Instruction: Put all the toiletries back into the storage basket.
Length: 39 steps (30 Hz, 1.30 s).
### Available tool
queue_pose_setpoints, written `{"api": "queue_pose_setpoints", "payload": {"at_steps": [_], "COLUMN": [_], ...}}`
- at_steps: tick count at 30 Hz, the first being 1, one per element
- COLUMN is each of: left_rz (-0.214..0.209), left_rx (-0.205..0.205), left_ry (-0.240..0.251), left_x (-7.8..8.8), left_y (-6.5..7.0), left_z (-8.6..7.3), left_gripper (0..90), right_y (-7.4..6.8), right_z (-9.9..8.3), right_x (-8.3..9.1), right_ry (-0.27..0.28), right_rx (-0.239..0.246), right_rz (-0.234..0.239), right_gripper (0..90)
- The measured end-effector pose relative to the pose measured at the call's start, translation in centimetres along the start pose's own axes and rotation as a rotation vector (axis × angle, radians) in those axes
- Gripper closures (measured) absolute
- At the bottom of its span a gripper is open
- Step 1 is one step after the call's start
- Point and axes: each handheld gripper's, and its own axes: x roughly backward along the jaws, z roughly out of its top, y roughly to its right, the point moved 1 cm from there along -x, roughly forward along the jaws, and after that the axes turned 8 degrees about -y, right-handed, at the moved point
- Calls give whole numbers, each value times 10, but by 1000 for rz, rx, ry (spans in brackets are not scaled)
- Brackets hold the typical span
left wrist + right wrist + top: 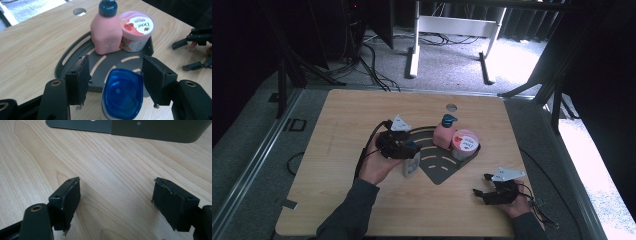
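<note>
A white bottle with a blue cap point(122, 95) stands on the table at the left edge of the dark grey slotted tray point(75, 52). My left gripper point(116, 72) is open, one jaw on each side of the cap, with a gap showing on the left side. From above, the left gripper point(404, 149) sits over that bottle point(411, 166). A pink pump bottle point(444, 132) and a Dove tub point(464, 142) stand at the tray's far end. My right gripper point(116, 202) rests open on the wood at the front right point(482, 192), nothing between its jaws.
The tray point(437, 170) lies mid-table, its near wall point(160, 130) just ahead of the right gripper. A round hole point(451, 107) pierces the table near the back edge. Bare wood point(347, 125) stretches to the left; beyond the table are the floor, cables and a stand.
</note>
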Motion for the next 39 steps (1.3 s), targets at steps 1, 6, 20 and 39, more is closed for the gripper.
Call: {"api": "queue_pose_setpoints", "payload": {"at_steps": [1,6,20,39], "left_rz": [0,-7,-5,-11], "left_rx": [0,-9,-25,-79], "left_ry": [0,-19,-84,-226], "left_x": [0,-4,-16,-27], "left_y": [0,3,1,-1], "left_z": [0,-6,-12,-5], "left_gripper": [402,406,431,425], "right_y": [0,0,0,0], "right_z": [0,0,0,0], "right_x": [0,0,0,0], "right_ry": [0,0,0,-1], "right_rx": [0,0,1,3], "right_rz": [0,0,0,0], "right_gripper": [223,223,223,220]}}
